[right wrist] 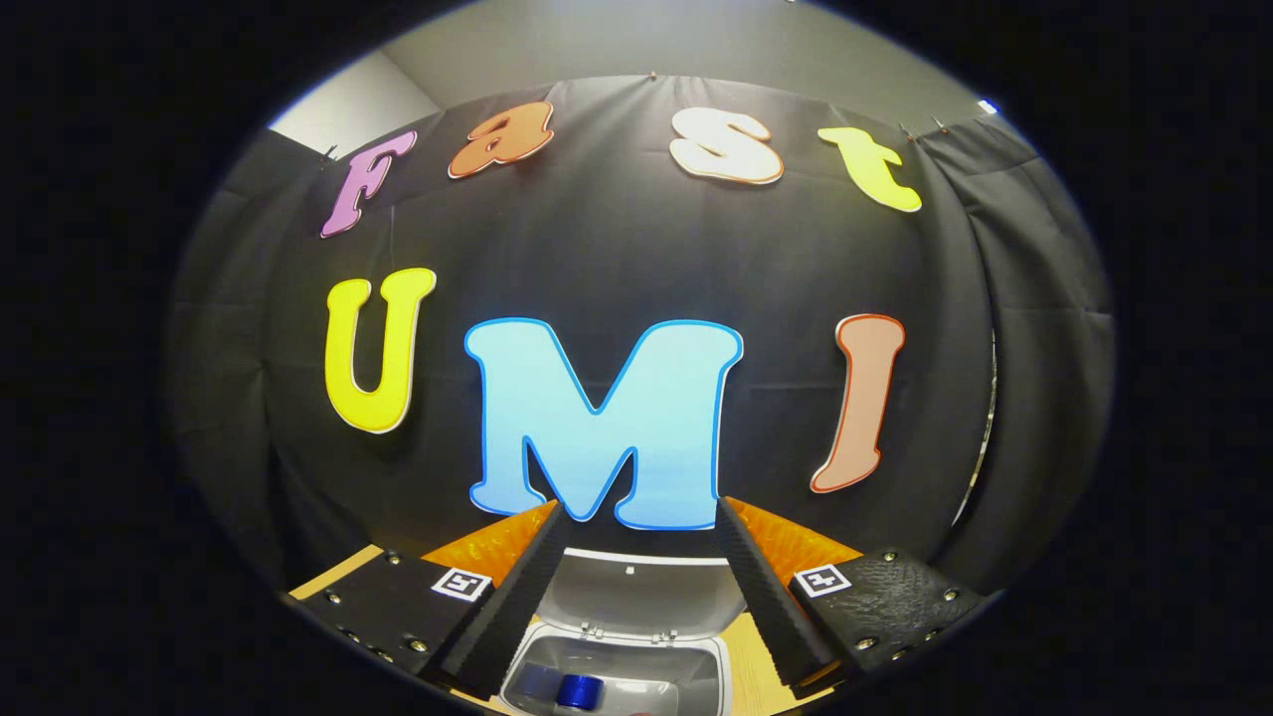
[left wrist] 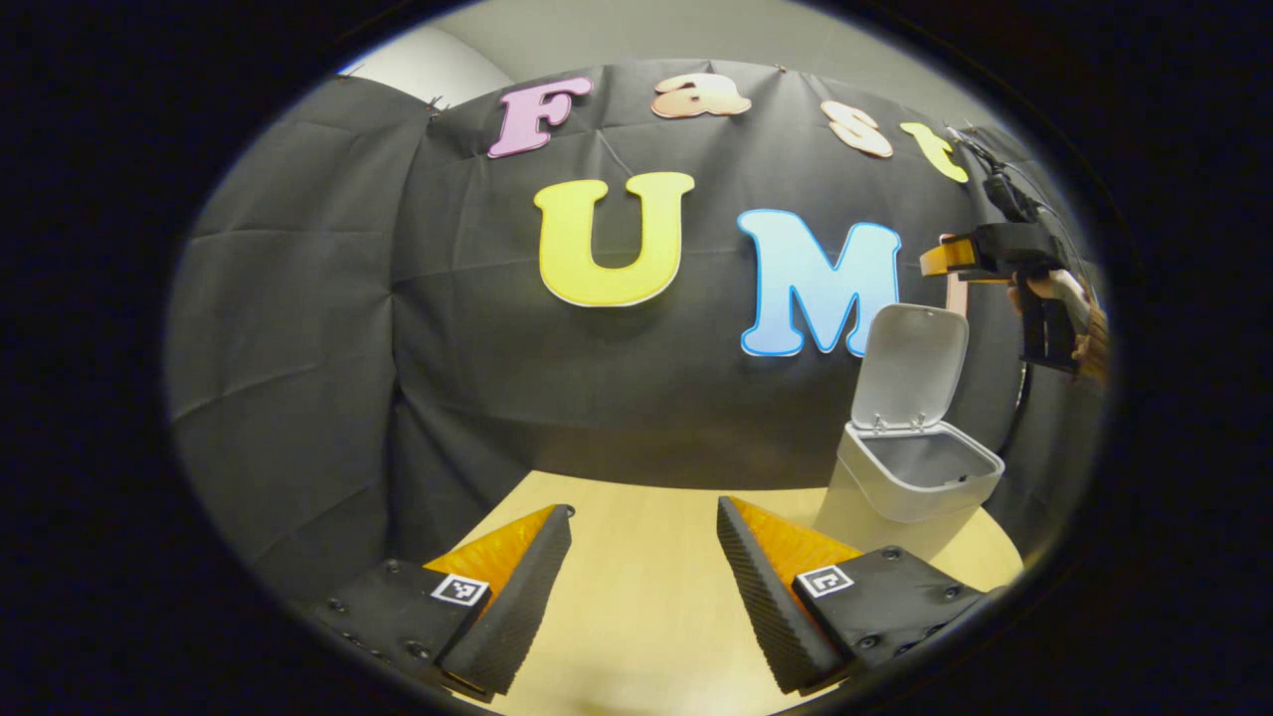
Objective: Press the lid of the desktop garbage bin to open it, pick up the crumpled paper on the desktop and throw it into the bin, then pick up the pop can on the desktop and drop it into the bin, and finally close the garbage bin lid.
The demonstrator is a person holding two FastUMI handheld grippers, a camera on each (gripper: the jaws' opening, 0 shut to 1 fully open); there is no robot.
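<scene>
The white desktop bin [left wrist: 910, 477] stands at the right of the wooden table with its lid [left wrist: 910, 366] raised upright. My left gripper [left wrist: 644, 517] hovers open over the tabletop, left of the bin, holding nothing. High above the bin, a hand holds my right gripper [left wrist: 945, 261]. In the right gripper view, my right gripper [right wrist: 641, 517] is open directly above the bin [right wrist: 622, 676], whose lid [right wrist: 646, 597] stands open. A blue pop can [right wrist: 579, 690] lies inside the bin.
The light wooden table [left wrist: 646, 597] ends at the black cloth wall just behind the bin. A strip of tabletop [right wrist: 751, 676] lies right of the bin in the right gripper view.
</scene>
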